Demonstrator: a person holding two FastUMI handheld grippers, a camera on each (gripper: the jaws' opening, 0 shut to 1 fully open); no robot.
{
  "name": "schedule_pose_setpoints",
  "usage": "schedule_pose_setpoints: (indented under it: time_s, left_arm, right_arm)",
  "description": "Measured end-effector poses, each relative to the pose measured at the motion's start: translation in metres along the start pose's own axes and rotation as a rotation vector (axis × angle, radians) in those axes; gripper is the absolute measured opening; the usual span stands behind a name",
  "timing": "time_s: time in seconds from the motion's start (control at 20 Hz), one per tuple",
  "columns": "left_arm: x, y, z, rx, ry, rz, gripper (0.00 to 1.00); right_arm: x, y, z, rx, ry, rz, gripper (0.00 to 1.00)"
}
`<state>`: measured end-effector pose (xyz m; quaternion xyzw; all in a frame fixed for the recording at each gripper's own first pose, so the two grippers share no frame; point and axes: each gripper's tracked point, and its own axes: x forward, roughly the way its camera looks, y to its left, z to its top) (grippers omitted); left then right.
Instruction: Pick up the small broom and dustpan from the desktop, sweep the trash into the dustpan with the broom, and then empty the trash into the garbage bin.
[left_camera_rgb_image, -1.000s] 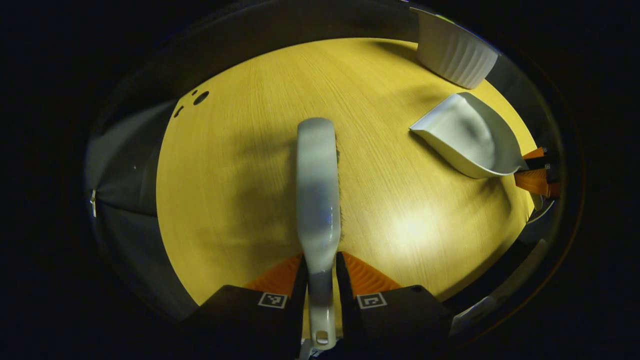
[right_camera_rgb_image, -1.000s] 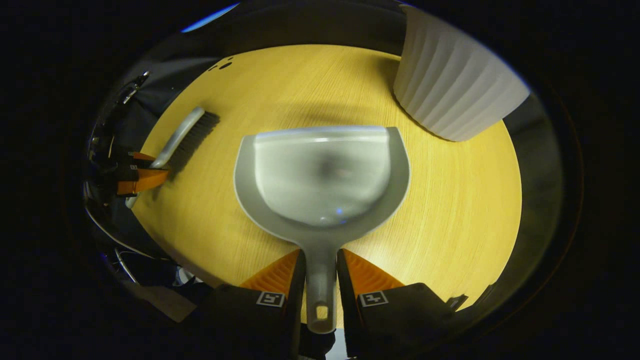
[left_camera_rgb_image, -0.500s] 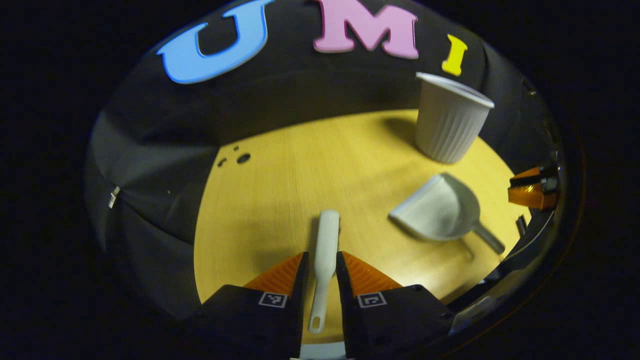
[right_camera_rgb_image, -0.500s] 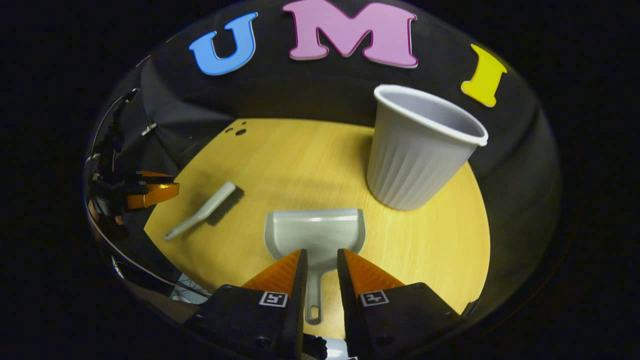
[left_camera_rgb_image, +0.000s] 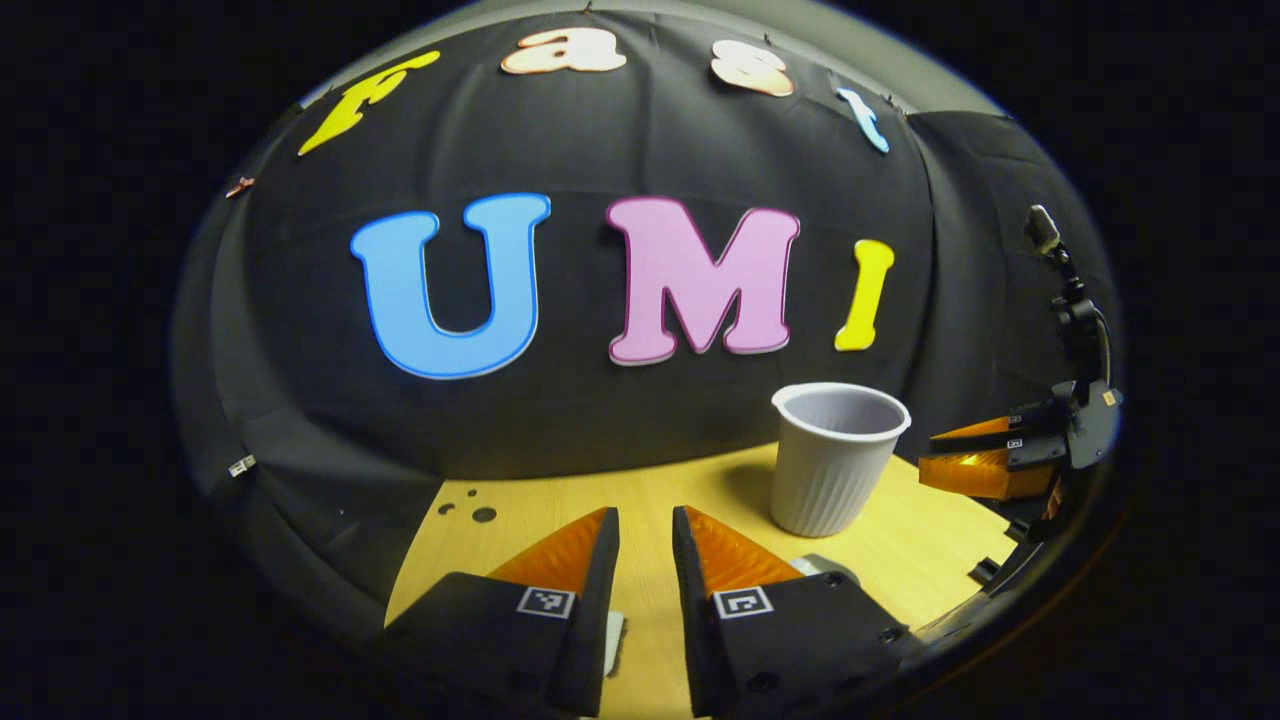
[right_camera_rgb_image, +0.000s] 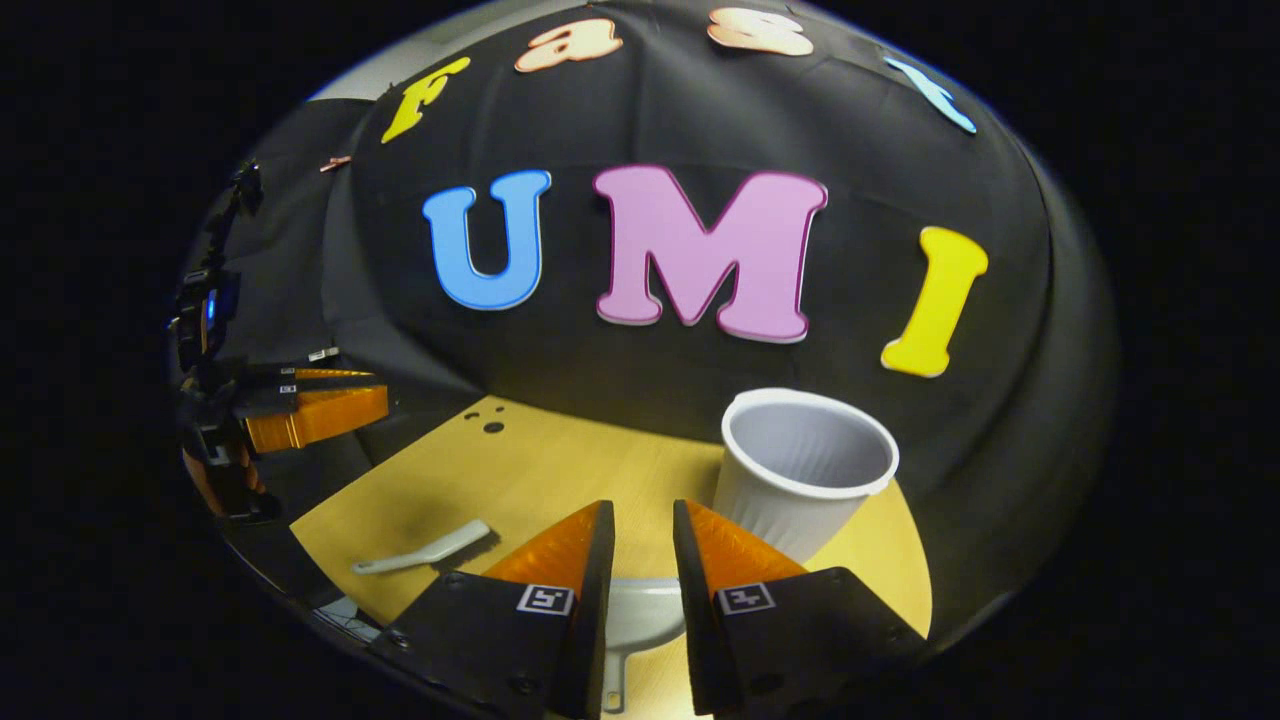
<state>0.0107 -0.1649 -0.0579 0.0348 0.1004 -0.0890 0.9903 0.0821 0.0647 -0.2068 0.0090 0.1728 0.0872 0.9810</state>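
Observation:
The grey broom (right_camera_rgb_image: 425, 549) lies flat on the wooden table (right_camera_rgb_image: 560, 460), left of my right gripper (right_camera_rgb_image: 642, 508). The grey dustpan (right_camera_rgb_image: 640, 612) rests on the table below and behind that gripper's fingers. My left gripper (left_camera_rgb_image: 645, 515) hovers over the table's near edge, and a sliver of the broom (left_camera_rgb_image: 613, 640) shows beneath it. Both grippers have their fingers close together with a narrow gap and nothing held. The white ribbed garbage bin (left_camera_rgb_image: 838, 460) stands upright at the back right; it is the bin (right_camera_rgb_image: 800, 480) just ahead of my right gripper. The other gripper (left_camera_rgb_image: 975, 455) floats at the right.
Small dark holes (left_camera_rgb_image: 484, 514) mark the table's far left corner. A black stand with a device (left_camera_rgb_image: 1075, 310) rises at the right edge. The black cloth wall closes the back of the table. Bare tabletop lies between the broom and the bin.
Both grippers have come off the broom and dustpan, which now lie on the table. Both pulled back and tilted up, so the views face the wall.

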Motion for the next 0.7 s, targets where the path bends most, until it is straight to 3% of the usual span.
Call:
schedule_pose_setpoints:
  time_s: [0.25, 0.3, 0.35, 0.4, 0.7]
  left_arm:
    - [-0.011, -0.012, 0.010, -0.026, -0.040, -0.029, 0.35]
    - [-0.010, -0.015, 0.008, -0.025, -0.033, -0.029, 0.38]
    - [-0.007, -0.015, 0.008, -0.025, -0.026, -0.027, 0.39]
    - [-0.006, -0.015, 0.009, -0.028, -0.021, -0.024, 0.39]
    - [-0.012, 0.002, 0.003, -0.018, -0.005, 0.029, 0.41]
  right_arm:
    - [-0.006, 0.004, 0.015, -0.022, -0.055, -0.001, 0.36]
    - [-0.006, 0.007, 0.013, -0.018, -0.049, 0.000, 0.43]
    - [-0.005, 0.009, 0.013, -0.016, -0.045, 0.004, 0.40]
    - [-0.005, 0.009, 0.013, -0.015, -0.043, 0.007, 0.36]
    - [0.003, 0.016, 0.010, -0.036, -0.055, 0.023, 0.44]
